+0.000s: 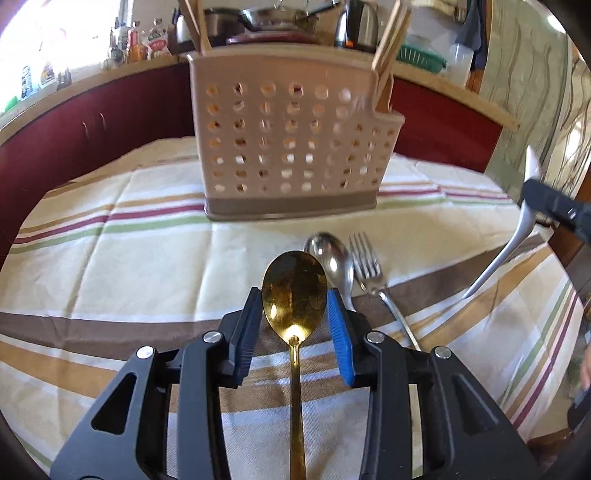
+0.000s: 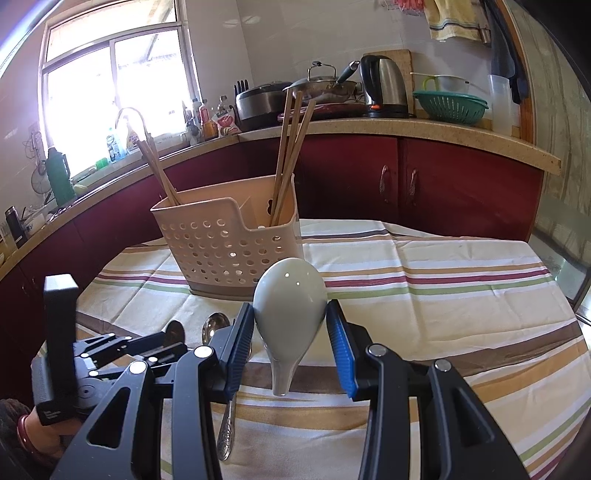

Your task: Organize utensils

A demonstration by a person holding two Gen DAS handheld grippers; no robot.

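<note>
Gold metal spoon (image 1: pixel 294 291) lies between pads of my left gripper (image 1: pixel 294 317), bowl barely touching, handle on striped cloth; grip not sure yet. Right gripper (image 2: pixel 290 332) half open, clamped on grey ceramic spoon (image 2: pixel 289 306), lifted over counter. Step: picking up. Next: firm hold, carry both to beige perforated plastic caddy (image 1: pixel 291 140). Count: one silver spoon (image 1: pixel 330 258), one fork (image 1: pixel 369 266), five chopsticks visible in caddy.

- A bright window (image 2: pixel 110 81) floods the kitchen with daylight above the curved countertop (image 2: pixel 369 129).
- Dark red cabinets (image 2: pixel 424 184) run beneath the countertop.
- White tiled wall (image 2: pixel 295 33) rises behind it.
- An electric kettle (image 2: pixel 386 86) and green colander (image 2: pixel 448 103) stand on the countertop.
</note>
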